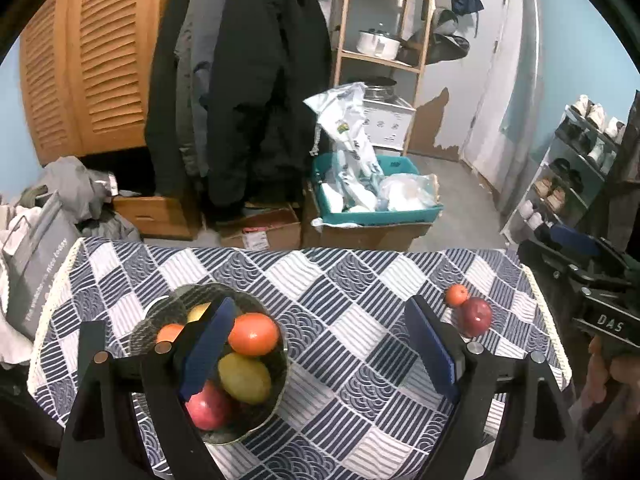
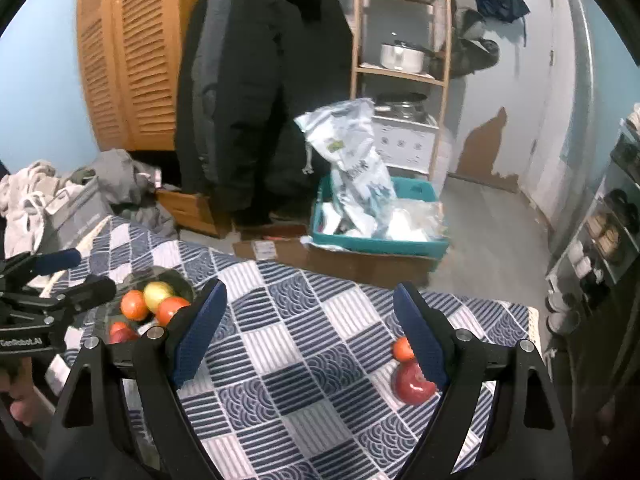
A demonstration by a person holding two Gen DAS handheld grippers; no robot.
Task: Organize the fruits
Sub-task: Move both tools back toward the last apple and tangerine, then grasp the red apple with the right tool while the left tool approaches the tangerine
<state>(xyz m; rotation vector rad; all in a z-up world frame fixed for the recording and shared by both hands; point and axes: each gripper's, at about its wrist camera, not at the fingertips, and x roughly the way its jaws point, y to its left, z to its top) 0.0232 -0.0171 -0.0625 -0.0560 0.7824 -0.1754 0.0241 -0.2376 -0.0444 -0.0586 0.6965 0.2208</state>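
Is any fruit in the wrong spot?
Yes. A red apple and a small orange sit loose, touching, near the table's right edge, while the other fruit is in the glass bowl on the left. Both grippers are open and empty.

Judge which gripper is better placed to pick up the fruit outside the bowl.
Probably right: the right gripper is open beside the red apple and small orange. The left gripper hangs by the bowl.
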